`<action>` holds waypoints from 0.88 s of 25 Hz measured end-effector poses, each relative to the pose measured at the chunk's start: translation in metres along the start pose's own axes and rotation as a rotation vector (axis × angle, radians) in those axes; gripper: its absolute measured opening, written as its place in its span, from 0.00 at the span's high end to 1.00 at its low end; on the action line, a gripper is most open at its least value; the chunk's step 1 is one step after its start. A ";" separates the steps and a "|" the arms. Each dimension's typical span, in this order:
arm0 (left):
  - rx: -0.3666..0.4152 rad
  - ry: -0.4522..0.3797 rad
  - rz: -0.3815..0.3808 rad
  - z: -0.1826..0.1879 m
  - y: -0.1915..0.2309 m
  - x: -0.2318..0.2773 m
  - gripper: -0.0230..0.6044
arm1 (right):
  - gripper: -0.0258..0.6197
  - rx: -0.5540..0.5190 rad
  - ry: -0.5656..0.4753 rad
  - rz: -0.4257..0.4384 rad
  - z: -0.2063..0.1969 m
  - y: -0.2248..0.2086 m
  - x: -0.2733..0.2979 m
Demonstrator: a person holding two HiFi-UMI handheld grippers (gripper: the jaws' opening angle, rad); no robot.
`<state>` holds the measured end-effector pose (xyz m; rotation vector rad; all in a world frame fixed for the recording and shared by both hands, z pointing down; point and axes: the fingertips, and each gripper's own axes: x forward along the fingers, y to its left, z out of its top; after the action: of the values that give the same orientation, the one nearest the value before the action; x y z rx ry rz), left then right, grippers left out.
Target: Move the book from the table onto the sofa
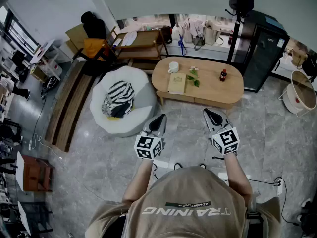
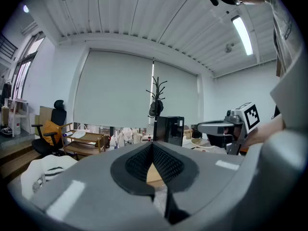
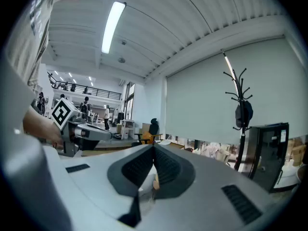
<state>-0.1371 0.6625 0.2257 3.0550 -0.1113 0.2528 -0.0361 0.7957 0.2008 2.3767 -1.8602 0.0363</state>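
Note:
In the head view a tan book [image 1: 177, 83] lies on the left part of an oval wooden coffee table [image 1: 218, 92]. Left of the table sits a white beanbag sofa [image 1: 138, 90] with a striped cushion [image 1: 118, 99] on it. My left gripper [image 1: 160, 118] and right gripper [image 1: 208, 113] hover side by side over the floor, short of the table, both shut with nothing in them. The left gripper view shows its jaws [image 2: 153, 146] pressed together and the right gripper [image 2: 226, 128] beside it. Likewise the jaws in the right gripper view [image 3: 154, 148] are shut and empty.
A white cup [image 1: 173, 67], a small plant [image 1: 193, 76] and a dark bottle [image 1: 223, 75] share the table. A black cabinet [image 1: 265, 53] and coat stand [image 1: 240, 4] rise behind it, a wooden cart [image 1: 141, 43] and office chair [image 1: 94, 43] at the back left, a basket [image 1: 302, 90] right.

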 end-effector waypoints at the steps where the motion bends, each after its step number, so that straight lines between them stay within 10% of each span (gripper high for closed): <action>1: 0.002 0.001 -0.001 0.000 0.001 0.001 0.95 | 0.95 0.001 0.001 0.001 0.000 0.001 0.001; 22: -0.057 0.083 -0.027 -0.043 0.051 -0.014 0.95 | 0.95 0.074 0.141 -0.084 -0.046 0.010 0.028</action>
<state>-0.1621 0.6158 0.2696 2.9820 -0.0707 0.3675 -0.0367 0.7714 0.2499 2.4283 -1.7239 0.2623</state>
